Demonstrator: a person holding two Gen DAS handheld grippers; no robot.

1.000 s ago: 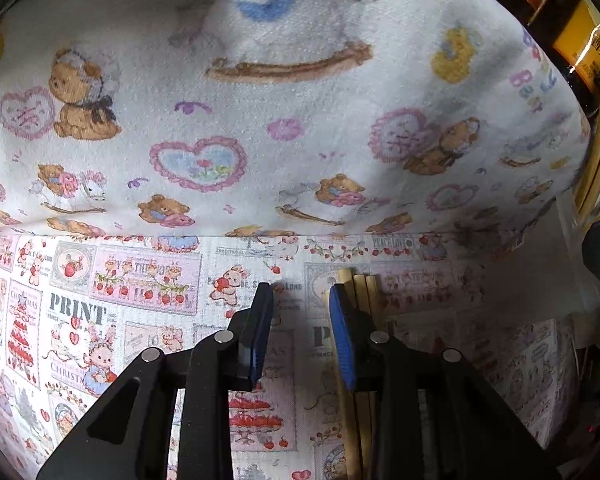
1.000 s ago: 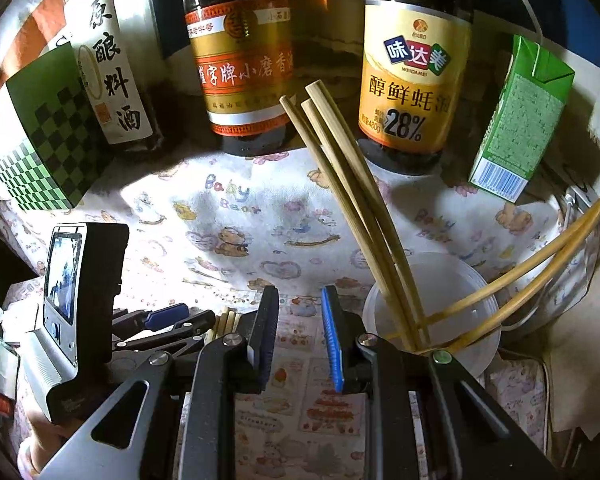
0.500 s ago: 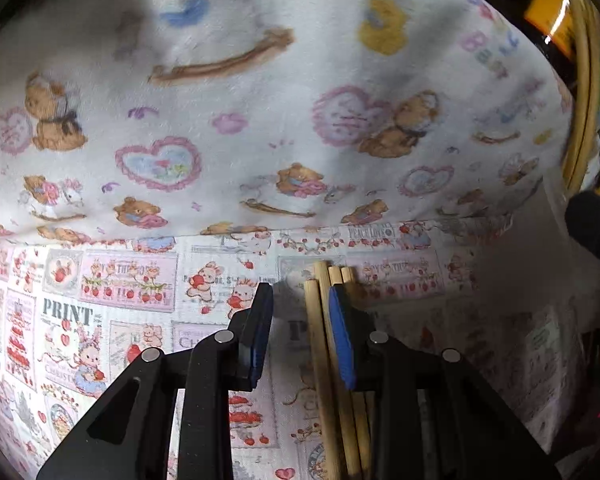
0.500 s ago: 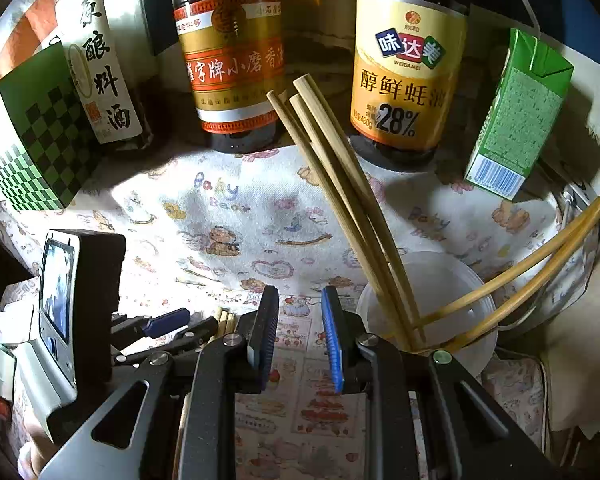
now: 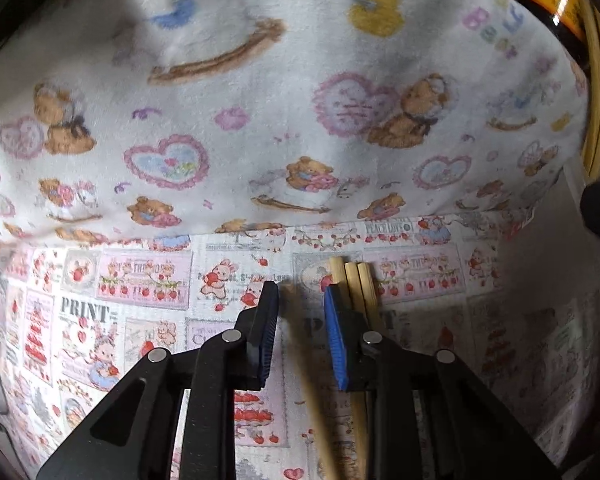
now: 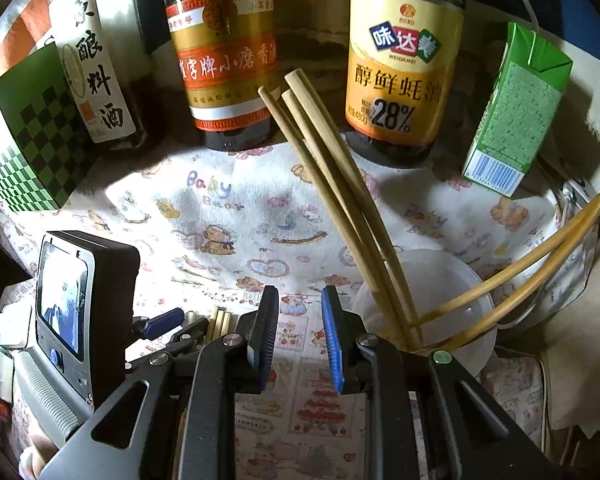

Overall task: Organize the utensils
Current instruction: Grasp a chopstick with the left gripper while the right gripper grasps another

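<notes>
My left gripper (image 5: 300, 300) hangs open astride one blurred chopstick (image 5: 306, 360), three more (image 5: 354, 280) lying beside it, so I can feed the cup (image 6: 476, 292); right gripper (image 6: 298, 300) waits open, empty.

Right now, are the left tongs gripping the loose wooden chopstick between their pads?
Apart. The left wrist view shows the blurred wooden chopstick between the open left tongs, with patterned cloth visible on both sides of it.

Chopsticks (image 6: 340, 208) stand in cup (image 6: 476, 344) (bottles (image 6: 400, 68) behind).
</notes>
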